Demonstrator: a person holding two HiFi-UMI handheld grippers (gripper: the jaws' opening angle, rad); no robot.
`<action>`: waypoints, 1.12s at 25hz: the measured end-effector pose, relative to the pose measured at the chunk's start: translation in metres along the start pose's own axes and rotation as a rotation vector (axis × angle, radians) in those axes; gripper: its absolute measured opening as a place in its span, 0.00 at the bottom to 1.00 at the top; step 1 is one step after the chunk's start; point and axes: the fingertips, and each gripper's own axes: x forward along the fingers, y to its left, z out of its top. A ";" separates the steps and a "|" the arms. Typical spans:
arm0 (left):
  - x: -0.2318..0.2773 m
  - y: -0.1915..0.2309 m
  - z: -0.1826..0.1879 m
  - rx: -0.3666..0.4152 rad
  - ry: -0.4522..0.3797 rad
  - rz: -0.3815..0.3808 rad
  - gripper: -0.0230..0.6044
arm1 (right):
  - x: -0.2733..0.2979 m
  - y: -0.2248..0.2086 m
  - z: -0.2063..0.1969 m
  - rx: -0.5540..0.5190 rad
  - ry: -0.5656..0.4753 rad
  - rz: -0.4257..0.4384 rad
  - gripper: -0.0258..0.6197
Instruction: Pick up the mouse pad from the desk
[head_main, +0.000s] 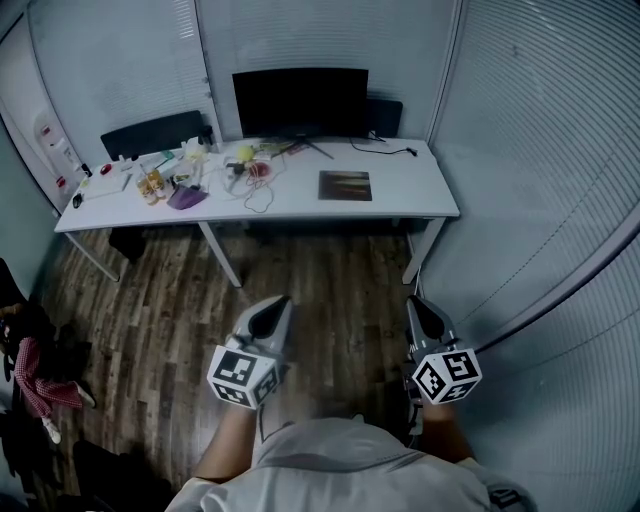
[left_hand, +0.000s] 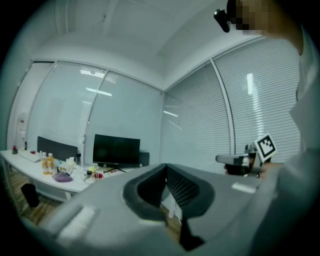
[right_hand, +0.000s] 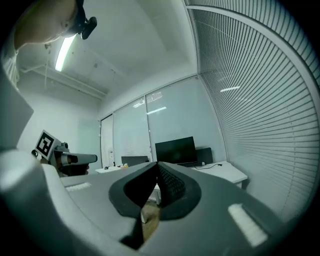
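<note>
A dark square mouse pad (head_main: 345, 185) lies flat on the right part of a long white desk (head_main: 420, 200), in front of a black monitor (head_main: 300, 101). I stand well back from the desk on a wooden floor. My left gripper (head_main: 276, 305) and right gripper (head_main: 416, 304) are held level side by side, both pointing at the desk and far short of it. Both are shut with nothing between the jaws. In the left gripper view the jaws (left_hand: 166, 166) meet at the tip. The right gripper view shows its jaws (right_hand: 157, 165) closed too.
Bottles, a purple cloth (head_main: 186, 197), cables and small items clutter the desk's left half. A black chair (head_main: 155, 135) stands behind the desk. Glass walls with blinds (head_main: 540, 150) close the room at the back and right. Clothing (head_main: 35, 385) lies on the floor at left.
</note>
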 end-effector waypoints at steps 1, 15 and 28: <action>0.008 -0.006 0.000 0.006 0.004 -0.004 0.04 | -0.001 -0.009 0.000 0.010 0.000 0.004 0.05; 0.106 -0.068 -0.047 0.024 0.098 0.018 0.04 | -0.003 -0.130 -0.046 0.092 0.076 0.038 0.05; 0.187 0.047 -0.062 -0.038 0.099 0.020 0.04 | 0.126 -0.154 -0.046 0.067 0.091 -0.008 0.05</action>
